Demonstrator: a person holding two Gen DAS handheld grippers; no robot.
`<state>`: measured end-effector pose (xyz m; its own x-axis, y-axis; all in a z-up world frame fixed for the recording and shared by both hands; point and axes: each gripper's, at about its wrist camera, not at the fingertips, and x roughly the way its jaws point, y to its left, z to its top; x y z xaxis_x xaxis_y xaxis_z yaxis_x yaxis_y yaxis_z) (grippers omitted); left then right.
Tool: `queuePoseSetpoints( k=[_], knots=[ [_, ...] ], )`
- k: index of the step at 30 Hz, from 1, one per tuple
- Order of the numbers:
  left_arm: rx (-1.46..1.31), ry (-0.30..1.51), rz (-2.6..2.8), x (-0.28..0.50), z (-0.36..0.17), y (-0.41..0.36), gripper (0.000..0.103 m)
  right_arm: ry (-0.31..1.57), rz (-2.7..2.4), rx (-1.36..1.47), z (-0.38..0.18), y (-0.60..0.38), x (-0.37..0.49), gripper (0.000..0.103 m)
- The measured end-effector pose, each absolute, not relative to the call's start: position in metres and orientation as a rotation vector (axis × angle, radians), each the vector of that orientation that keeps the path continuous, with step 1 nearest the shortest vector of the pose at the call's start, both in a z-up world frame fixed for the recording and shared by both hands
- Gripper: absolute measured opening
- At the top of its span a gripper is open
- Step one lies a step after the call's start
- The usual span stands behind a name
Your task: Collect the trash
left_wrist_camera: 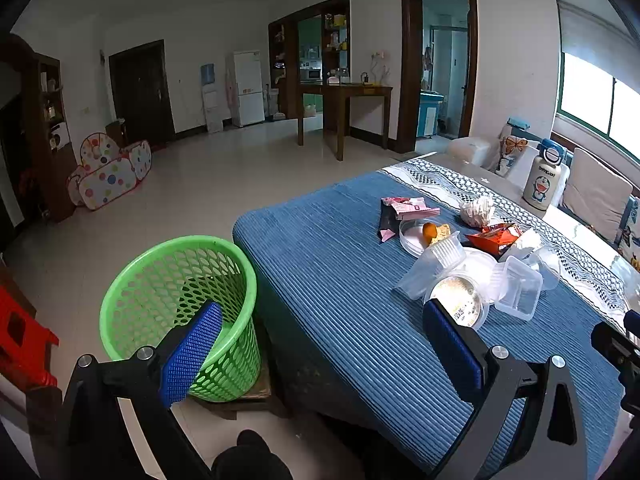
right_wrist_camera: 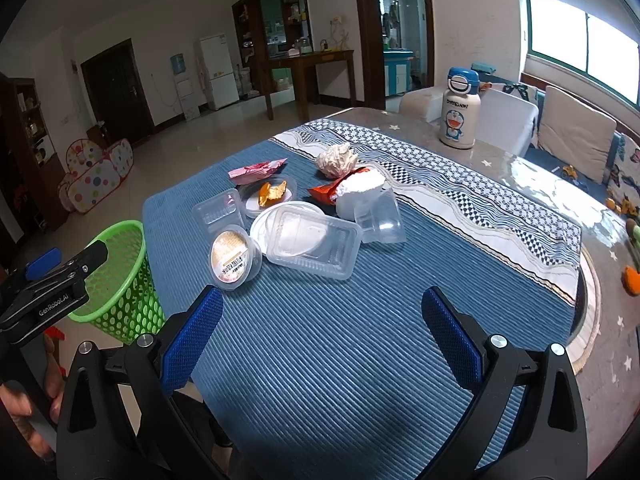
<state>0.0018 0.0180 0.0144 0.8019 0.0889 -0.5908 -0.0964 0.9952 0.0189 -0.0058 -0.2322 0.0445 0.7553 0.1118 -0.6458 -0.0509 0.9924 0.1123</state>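
trash pile lies ahead of the right hand-held gripper, jaws apart; left one seemingly likewise

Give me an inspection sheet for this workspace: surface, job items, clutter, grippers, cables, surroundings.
Surface: table under a blue mat.
Job's things: green basket on the floor by the table edge; trash heaped mid-mat: clear trays, lidded cup, wrappers, crumpled paper.
Clutter: Doraemon bottle, toys at the far edge.
Grippers: left gripper and right gripper open, holding nothing.
Cables: nothing seen.
Surroundings: sofa, fridge, play tent.
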Motion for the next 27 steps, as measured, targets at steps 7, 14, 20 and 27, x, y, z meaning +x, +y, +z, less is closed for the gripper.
queuePoseSetpoints(
  k=[7,14,20,27],
  knots=[
    [-0.014,0.637,0.101,0.004,0.013,0.018,0.097,0.714,0.088,0.092,0.043,-0.234,-0.002,0.098],
    [-0.014,0.64,0.102,0.005,0.013,0.018,0.097,0.72,0.09,0.094,0.042,-0.235,0.004,0.098],
    [-0.012,0.644,0.107,0.011,0.011,0.018,0.097,0.734,0.096,0.096,0.039,-0.236,0.012,0.098],
    [-0.007,0.656,0.113,0.022,0.01,0.018,0.097,0.749,0.105,0.096,0.035,-0.24,0.025,0.098]
  ],
)
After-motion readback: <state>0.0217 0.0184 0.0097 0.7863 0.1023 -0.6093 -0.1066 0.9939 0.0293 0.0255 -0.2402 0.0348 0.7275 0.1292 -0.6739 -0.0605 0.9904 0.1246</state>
